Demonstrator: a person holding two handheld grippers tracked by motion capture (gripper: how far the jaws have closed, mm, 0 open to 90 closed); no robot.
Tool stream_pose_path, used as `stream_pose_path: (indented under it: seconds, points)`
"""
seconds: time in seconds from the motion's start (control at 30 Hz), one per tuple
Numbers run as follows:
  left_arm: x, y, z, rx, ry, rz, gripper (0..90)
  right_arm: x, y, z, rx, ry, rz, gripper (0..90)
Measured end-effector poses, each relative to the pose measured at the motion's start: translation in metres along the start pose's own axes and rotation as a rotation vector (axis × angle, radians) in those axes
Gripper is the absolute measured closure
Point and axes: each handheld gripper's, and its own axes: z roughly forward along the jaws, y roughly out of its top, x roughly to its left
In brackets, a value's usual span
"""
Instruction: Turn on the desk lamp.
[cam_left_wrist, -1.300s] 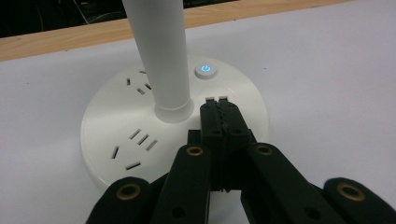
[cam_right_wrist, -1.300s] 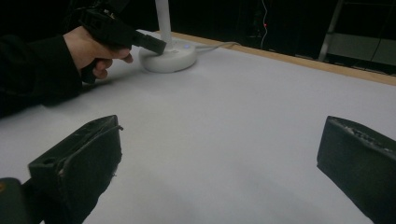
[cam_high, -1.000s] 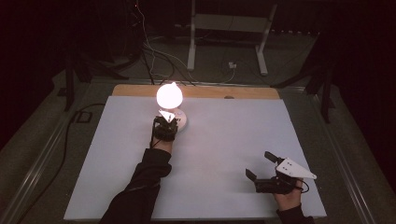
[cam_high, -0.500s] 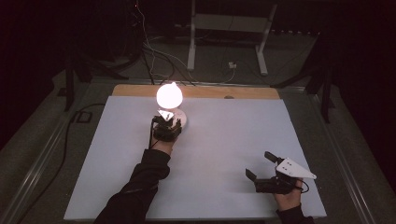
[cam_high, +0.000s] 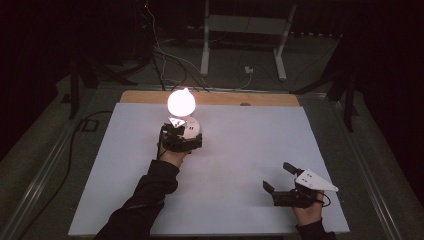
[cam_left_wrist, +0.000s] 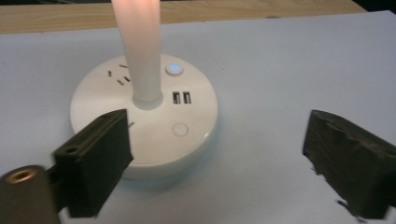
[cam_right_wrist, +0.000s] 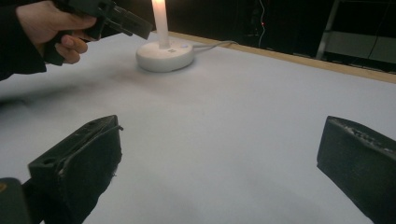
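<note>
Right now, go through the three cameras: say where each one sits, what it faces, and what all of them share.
High view: above the person's side, looking forward and down on the white table; both forearms, left gripper and right gripper show.
Left gripper view: on the left gripper, facing the round socket base; its open fingers show.
Right gripper view: on the right gripper, looking across the table; its open fingers show.
Shared: all three show the socket base with its lit lamp.

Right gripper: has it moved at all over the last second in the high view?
No. The right gripper sits at the same spot near the white mat's near right corner, jaws open, as in both earlier pictures.
</note>
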Motion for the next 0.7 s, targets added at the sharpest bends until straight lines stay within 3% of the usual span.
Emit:
stream_pose_path:
  seconds: [0.07, 0.27, 0.43, 0.7]
  points:
    - [0.001, 0.0, -0.002, -0.002, -0.004, 0.003, 2.5, 0.0, 0.0, 0.0, -0.002, -0.001, 0.0, 0.0]
    - [0.006, 0.003, -0.013, -0.003, -0.054, -0.012, 0.4, -0.001, 0.0, 0.0, -0.001, -0.004, 0.006, 0.0]
    - [0.012, 0.004, -0.024, -0.011, -0.093, 0.004, 0.3, 0.0, 0.0, 0.0, -0.002, -0.006, 0.005, 0.0]
    - [0.021, 0.005, -0.036, 0.019, -0.165, 0.074, 0.3, -0.001, -0.001, 0.001, 0.003, -0.008, 0.008, 0.0]
